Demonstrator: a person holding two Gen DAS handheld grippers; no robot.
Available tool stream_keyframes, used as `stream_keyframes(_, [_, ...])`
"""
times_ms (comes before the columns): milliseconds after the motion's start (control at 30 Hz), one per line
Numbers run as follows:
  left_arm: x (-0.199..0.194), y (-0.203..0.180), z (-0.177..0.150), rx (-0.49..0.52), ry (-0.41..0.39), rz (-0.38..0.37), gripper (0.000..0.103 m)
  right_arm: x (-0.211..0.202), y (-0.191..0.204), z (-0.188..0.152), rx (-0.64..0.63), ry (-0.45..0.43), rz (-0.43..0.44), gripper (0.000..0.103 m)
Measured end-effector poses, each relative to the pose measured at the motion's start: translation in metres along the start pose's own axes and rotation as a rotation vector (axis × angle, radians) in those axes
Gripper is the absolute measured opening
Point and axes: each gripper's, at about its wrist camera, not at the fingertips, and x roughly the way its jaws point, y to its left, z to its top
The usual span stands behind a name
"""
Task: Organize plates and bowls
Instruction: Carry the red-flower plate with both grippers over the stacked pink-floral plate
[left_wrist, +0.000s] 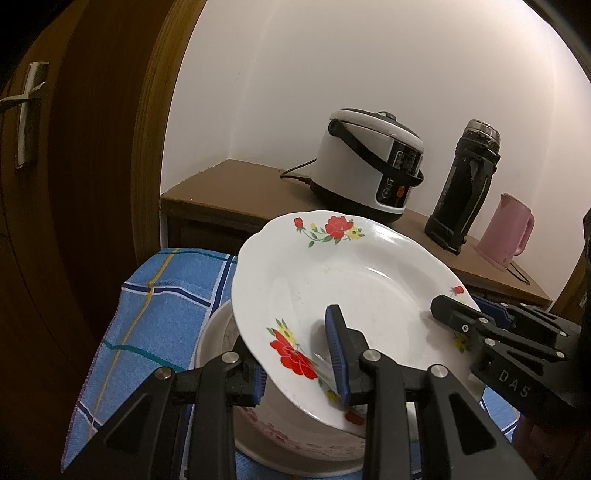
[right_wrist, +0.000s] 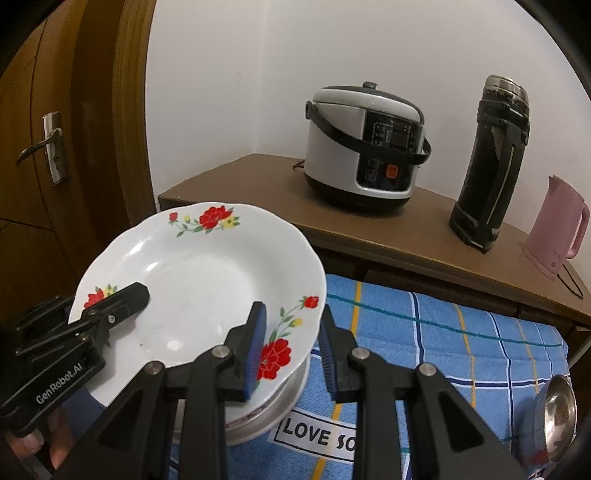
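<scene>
Above the blue cloth (right_wrist: 424, 332) and a stack of dishes (left_wrist: 303, 435), the flowered plate (left_wrist: 332, 280) is held tilted. Its near rim is pinched by the left gripper (left_wrist: 301, 369), its opposite rim by the right gripper (right_wrist: 291, 354), both narrowly closed on it.

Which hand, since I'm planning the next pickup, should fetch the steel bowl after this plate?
Right, probably. The steel bowl lies on the towel just right of the right tongs, while the left tongs grip the opposite rim of the plate, farther away.
</scene>
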Motion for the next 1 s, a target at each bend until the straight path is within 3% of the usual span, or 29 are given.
stream_keyframes(1000, [0.012, 0.011, -0.007, -0.041, 0.096, 0.041, 0.032, 0.021, 0.005, -0.008, -0.015, 0.071, 0.033, 0.028])
